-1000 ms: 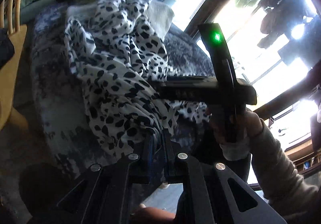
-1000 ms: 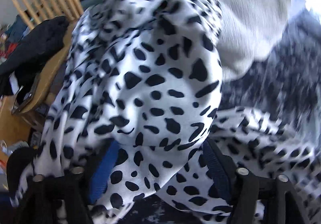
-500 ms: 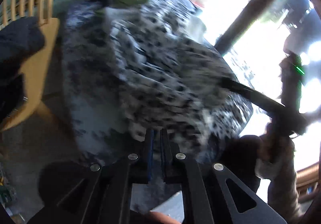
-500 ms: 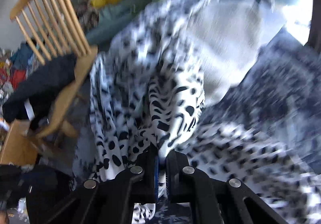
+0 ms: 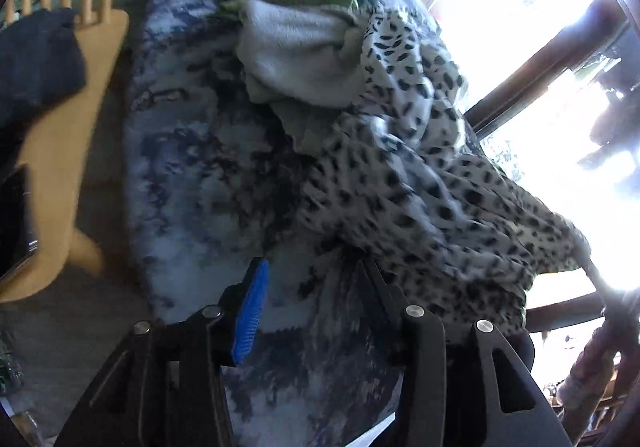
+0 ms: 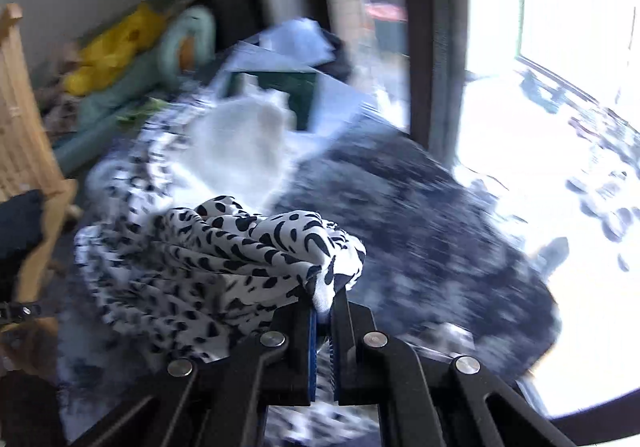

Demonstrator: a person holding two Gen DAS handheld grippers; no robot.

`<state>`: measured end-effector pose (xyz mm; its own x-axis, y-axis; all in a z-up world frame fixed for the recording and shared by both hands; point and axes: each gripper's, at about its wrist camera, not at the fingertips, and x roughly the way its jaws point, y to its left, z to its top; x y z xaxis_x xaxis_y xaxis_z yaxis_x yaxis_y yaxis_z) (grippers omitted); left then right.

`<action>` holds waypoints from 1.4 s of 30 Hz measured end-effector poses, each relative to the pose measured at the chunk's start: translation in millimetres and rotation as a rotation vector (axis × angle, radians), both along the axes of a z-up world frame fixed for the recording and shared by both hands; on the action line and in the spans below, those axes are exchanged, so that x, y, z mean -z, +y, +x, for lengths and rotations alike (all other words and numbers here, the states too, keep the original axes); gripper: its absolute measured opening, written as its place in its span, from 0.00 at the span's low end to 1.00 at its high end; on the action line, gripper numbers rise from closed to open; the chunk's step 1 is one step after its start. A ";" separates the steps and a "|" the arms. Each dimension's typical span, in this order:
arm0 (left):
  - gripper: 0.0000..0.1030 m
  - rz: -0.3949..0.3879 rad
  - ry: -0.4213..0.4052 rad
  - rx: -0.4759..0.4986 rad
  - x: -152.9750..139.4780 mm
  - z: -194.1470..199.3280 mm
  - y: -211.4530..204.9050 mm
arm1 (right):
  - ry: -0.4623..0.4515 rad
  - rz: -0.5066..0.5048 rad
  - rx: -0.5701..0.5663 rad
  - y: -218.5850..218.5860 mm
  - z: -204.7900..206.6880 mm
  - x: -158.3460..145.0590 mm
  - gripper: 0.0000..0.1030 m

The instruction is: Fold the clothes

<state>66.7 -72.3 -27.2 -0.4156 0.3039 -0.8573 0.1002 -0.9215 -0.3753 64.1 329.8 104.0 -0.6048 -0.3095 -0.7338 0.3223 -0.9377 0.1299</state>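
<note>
Right gripper (image 6: 323, 313) pinched tight on a bunched edge of the spotted garment (image 6: 224, 259), cloth trailing off toward 9 o'clock. Left gripper (image 5: 310, 279) jaws opening, nothing between them, only the mottled blue blanket (image 5: 192, 175) beneath. Garment (image 5: 420, 175) heaped on the blanket from 12 to 3 o'clock of the left gripper. Grey fleece (image 5: 296, 55) at 12, touching the garment. Wooden chair (image 5: 56, 151) at 9.
</note>
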 end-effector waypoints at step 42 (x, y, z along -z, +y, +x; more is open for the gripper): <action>0.03 -0.111 0.208 0.136 -110.5 107.5 -40.2 | -0.030 0.196 -0.498 -156.1 57.6 73.3 0.53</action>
<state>174.2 -112.5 83.4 -0.5478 0.2774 -0.7893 -0.0955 -0.9580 -0.2704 121.7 173.6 30.8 -0.3979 -0.4091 -0.8212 0.7330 -0.6801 -0.0164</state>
